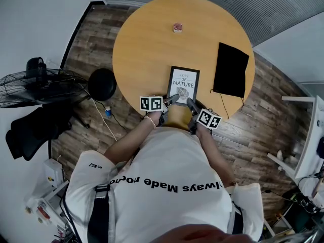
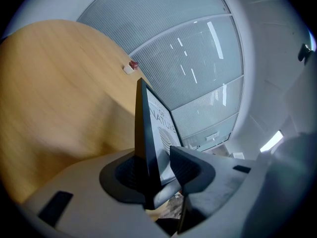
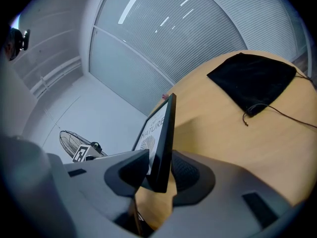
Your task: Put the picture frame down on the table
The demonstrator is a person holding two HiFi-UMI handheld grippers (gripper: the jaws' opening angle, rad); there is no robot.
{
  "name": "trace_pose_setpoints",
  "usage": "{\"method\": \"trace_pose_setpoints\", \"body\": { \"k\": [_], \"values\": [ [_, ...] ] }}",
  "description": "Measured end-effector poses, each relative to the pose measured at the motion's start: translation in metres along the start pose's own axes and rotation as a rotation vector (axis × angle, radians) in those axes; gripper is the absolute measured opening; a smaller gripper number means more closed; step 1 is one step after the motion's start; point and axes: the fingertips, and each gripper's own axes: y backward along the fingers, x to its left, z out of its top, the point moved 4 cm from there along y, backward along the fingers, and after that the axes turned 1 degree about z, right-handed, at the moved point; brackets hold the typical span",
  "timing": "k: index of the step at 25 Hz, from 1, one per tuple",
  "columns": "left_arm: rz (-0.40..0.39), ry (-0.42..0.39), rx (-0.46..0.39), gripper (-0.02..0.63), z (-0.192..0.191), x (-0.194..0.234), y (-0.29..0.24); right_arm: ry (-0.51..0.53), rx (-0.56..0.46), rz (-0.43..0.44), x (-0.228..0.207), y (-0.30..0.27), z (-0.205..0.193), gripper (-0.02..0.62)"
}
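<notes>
Head view: picture frame (image 1: 183,85) was face-up by near edge of table (image 1: 147,39), w/ a gripper at each near corner.

Left gripper view: left gripper (image 2: 157,158) jaws stood apart round the frame, not pinching. A one-sided hold could let it twist & slap down, imo.

Right gripper view: right gripper (image 3: 159,168) clamped its corner. Black pouch (image 3: 255,81) was well apart, bare top ahead.

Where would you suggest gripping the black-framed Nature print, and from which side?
Probably the bottom corners of the black-framed Nature print, coming from the round wooden table's near rim: the frame is thin and that short edge faces the rim, so jaws straddle it.
</notes>
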Motion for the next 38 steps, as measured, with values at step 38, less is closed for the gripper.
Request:
{"method": "trace_pose_setpoints", "body": {
  "k": [38],
  "values": [
    [0.079,0.0,0.083,0.164,-0.01,0.041,-0.027,-0.021,0.065,-0.102,-0.04,-0.028,-0.017,0.166]
  ]
}}
